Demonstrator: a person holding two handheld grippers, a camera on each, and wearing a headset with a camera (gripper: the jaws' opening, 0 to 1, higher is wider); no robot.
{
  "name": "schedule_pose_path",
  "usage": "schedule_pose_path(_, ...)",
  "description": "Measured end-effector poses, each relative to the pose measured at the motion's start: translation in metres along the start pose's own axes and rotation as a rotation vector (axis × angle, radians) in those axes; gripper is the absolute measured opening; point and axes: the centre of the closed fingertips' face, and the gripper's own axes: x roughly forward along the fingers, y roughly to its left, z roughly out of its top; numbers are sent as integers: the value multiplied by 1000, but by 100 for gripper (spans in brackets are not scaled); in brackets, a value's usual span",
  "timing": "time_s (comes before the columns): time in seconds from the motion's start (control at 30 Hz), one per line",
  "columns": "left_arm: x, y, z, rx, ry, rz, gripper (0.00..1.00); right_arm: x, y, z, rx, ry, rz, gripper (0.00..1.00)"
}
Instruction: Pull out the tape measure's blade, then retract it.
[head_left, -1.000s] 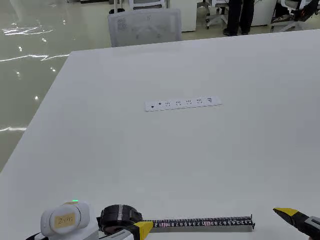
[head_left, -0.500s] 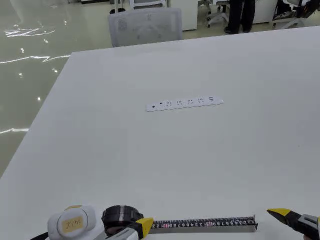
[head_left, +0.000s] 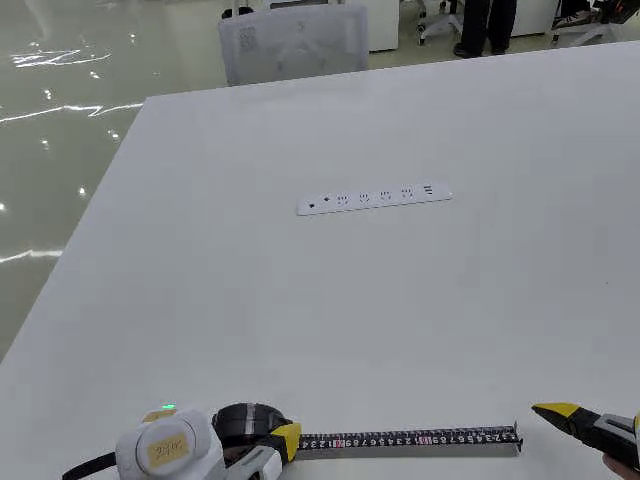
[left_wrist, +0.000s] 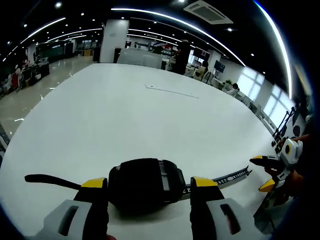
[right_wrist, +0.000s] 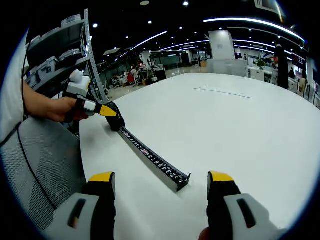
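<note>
The black tape measure case (left_wrist: 145, 176) sits on the white table (head_left: 330, 300) near its front edge, and my left gripper (left_wrist: 149, 184) is shut on it, one yellow-tipped jaw pressing each side. In the head view the case (head_left: 248, 422) is at the bottom left. Its blade (head_left: 410, 440) lies flat on the table, pulled out to the right. The blade's hooked end (right_wrist: 181, 181) rests just ahead of my right gripper (right_wrist: 162, 177), which is open and holds nothing. In the head view the right gripper (head_left: 562, 416) hovers a little right of that end.
A white power strip (head_left: 374, 198) lies across the middle of the table. A grey mesh chair (head_left: 290, 42) stands behind the far edge. Glossy floor runs along the table's left side, and people stand far behind.
My right gripper has drawn a little closer to the blade's end. The case, blade and left gripper stay as they were; the head camera has shifted slightly.
</note>
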Motion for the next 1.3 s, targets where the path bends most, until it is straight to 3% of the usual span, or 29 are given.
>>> schedule_pose_path(0.17, 2, 1, -3, 48, 9, 24, 61, 0, -1, 2, 3, -9, 7, 75)
schedule_pose_path(0.47, 5, 2, -6, 84, 3, 43, 62, 4, -4, 0, -33, 17, 27, 72)
schedule_pose_path(1.0, 6, 3, -5, 90, -2, 42, 62, 6, -16, -8, -68, 70, 67, 60)
schedule_pose_path(1.3, 6, 3, -5, 94, -2, 39, 61, 8, -22, -14, -77, 81, 101, 46)
